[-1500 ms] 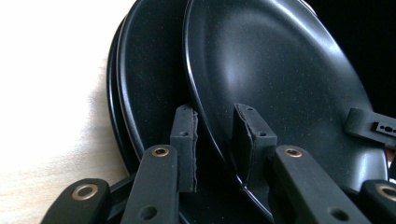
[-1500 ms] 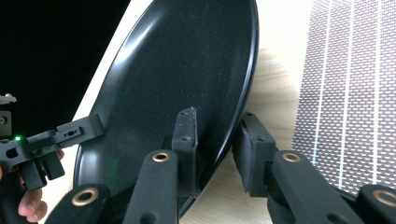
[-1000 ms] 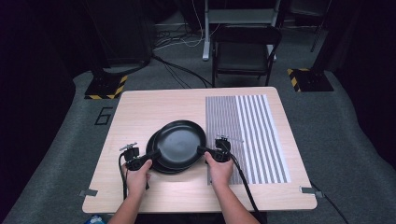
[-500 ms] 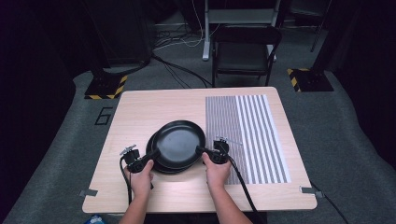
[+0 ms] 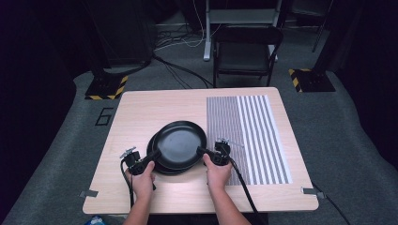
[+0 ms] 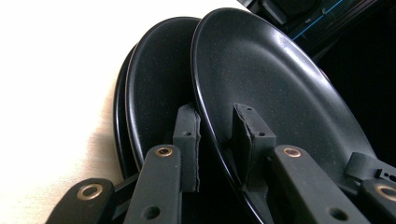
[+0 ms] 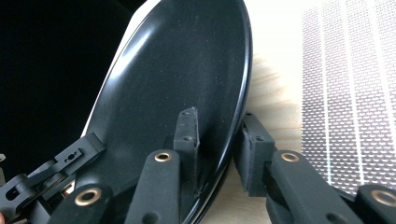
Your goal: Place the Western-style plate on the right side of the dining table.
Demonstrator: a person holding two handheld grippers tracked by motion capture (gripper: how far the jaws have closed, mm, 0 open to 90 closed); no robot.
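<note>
The table (image 5: 155, 105) was pale wood, with a striped mat (image 5: 256, 126) covering its right part. Around it lay grey carpet (image 5: 56, 154), a dark folding chair (image 5: 246, 49) stood beyond the far edge, and cables ran across the floor behind it into a dim room.

In the high view the top plate (image 5: 180, 140) sat between the two tools, with the left gripper (image 5: 151, 157) at its near-left rim and the right gripper (image 5: 202, 151) at its near-right rim, each held by a hand (image 5: 143, 180) coming from the near edge. That view showed only a sliver of a second dark rim under the top plate. The left gripper view made the stack plain: the top plate (image 6: 280, 93) stood off from the lower plate (image 6: 156, 93), with one more dark edge behind it against the wood. The right gripper view showed the mat (image 7: 350, 93) just beyond the plate's rim, which the left gripper view lacked.

The left gripper (image 6: 216, 140) straddled the top plate's rim, one pad under it and one inside the dish; its jaws had just been closing with the rim between them, and a narrow gap still showed beside the outer pad. The right gripper (image 7: 217, 149) was clamped on the top plate (image 7: 177, 74), one pad inside the dish and the other under the rim.
</note>
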